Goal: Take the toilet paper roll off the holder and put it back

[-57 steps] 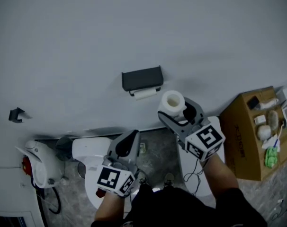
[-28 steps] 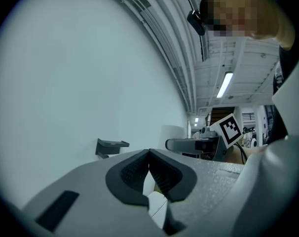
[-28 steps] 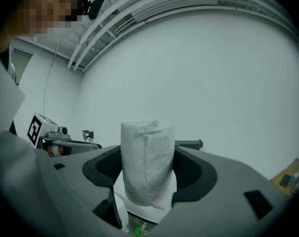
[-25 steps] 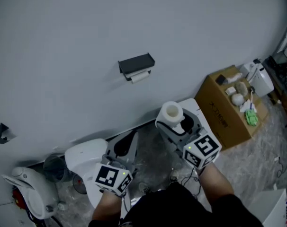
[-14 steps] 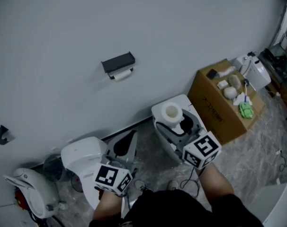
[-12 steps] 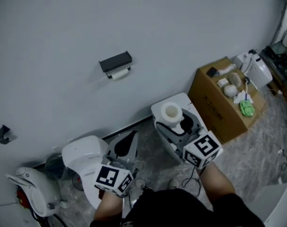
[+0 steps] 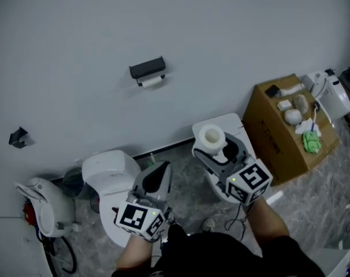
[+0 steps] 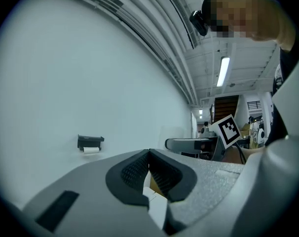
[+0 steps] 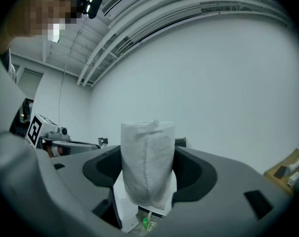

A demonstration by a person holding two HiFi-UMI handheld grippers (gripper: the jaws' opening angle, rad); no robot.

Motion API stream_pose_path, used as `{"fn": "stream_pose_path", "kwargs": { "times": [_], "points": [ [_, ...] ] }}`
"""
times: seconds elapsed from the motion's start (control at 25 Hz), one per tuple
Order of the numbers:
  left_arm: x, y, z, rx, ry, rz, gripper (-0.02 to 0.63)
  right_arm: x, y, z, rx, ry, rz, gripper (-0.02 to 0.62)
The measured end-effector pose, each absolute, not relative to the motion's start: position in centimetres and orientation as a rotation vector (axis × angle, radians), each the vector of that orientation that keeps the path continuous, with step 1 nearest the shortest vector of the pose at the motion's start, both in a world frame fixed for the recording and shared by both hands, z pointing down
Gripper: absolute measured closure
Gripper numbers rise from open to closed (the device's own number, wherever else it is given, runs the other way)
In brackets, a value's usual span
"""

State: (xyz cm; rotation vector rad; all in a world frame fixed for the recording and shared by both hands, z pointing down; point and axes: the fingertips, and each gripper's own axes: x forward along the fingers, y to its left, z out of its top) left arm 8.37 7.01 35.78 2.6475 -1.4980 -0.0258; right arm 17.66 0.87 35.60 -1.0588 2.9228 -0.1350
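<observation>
A white toilet paper roll [image 7: 211, 137] [image 9: 147, 164] stands upright between the jaws of my right gripper [image 7: 212, 146] [image 9: 147, 174], which is shut on it, held in front of the grey wall. The dark wall holder [image 7: 147, 68] [image 8: 90, 142] is mounted higher on the wall to the left, with a strip of paper [image 7: 151, 81] hanging under it. It is well apart from the roll. My left gripper [image 7: 155, 178] [image 8: 149, 169] is shut with nothing in it, low and left of the right one.
A white toilet [image 7: 108, 172] sits below the left gripper. A white bin [image 7: 235, 126] is under the right gripper. A cardboard box [image 7: 279, 137] of odds and ends stands to the right. A small dark bracket [image 7: 18, 137] is on the wall far left.
The view has swung; both grippers sit lower and farther from the holder than two seconds ago. The roll stays gripped in the right gripper throughout.
</observation>
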Motion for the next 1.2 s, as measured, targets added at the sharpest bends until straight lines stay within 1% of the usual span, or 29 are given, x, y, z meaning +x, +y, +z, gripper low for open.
{"fn": "stream_pose_path", "kwargs": {
  "times": [0.32, 0.68, 1.2],
  "points": [
    [7.3, 8.1, 37.8, 2.541, -1.596, 0.006, 0.601, 16.2, 1.2, 37.9, -0.944, 2.983, -0.213, 0.291],
    [6.0, 7.6, 37.7, 2.532, -1.613, -0.021, 0.601, 15.3, 1.0, 37.9, -0.945, 2.986, -0.214, 0.291],
    [6.0, 7.4, 37.8, 2.539, -1.595, -0.023, 0.601, 15.1, 0.7, 38.2, -0.961, 2.98, -0.227, 0.291]
  ]
}}
